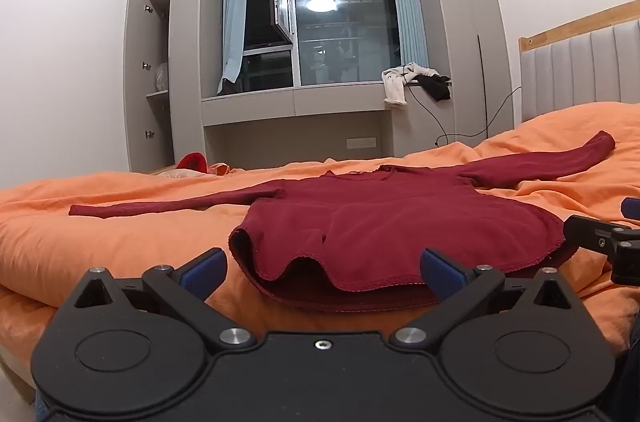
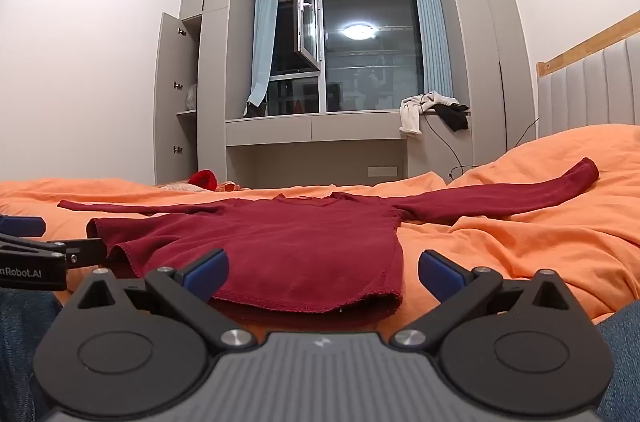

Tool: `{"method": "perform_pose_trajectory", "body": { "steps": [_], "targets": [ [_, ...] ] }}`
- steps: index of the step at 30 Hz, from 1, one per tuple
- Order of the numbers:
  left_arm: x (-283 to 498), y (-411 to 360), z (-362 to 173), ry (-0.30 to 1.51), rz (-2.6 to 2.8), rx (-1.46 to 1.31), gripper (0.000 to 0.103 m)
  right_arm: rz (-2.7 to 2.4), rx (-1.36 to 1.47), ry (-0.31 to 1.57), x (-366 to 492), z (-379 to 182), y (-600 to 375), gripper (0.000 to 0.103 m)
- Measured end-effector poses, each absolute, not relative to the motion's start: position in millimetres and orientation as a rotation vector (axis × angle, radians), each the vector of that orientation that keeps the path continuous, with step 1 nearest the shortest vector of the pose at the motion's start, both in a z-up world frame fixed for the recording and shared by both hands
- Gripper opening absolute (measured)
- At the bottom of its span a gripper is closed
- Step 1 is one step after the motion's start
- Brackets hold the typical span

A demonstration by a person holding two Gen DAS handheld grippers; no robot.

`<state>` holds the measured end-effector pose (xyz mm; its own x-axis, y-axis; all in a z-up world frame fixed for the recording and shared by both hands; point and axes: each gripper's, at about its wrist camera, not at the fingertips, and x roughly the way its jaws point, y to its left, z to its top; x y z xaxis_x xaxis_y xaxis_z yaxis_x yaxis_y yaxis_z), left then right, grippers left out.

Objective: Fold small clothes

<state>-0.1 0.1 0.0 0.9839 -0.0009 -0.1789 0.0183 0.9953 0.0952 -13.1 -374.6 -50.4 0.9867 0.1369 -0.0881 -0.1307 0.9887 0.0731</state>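
Observation:
A dark red long-sleeved top [image 1: 384, 218] [image 2: 288, 242] lies spread flat on an orange bed cover [image 1: 100, 246] [image 2: 520, 246], both sleeves stretched out sideways and the hem nearest me. My left gripper [image 1: 322, 272] hovers open just in front of the hem's left part, its blue pads wide apart and nothing between them. At the hem's right corner my right gripper [image 2: 322, 272] is open too, and empty. Each gripper shows at the edge of the other's view.
A padded headboard [image 1: 580, 70] rises at the right. Beyond the bed are a window bench with white and black clothes [image 1: 416, 82], a trailing cable, and a cupboard with its door open [image 1: 148, 78]. A red item [image 2: 204, 179] lies at the far bed edge. Blue denim shows at the right wrist view's lower corners.

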Motion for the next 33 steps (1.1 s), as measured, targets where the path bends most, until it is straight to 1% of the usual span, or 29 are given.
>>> {"method": "perform_pose_trajectory", "body": {
  "steps": [33],
  "targets": [
    [0.2,1.2,2.9,0.193,-0.003,0.094,0.103,0.155,0.059,0.104,-11.6,-51.2,-376.0,0.103]
  ]
}}
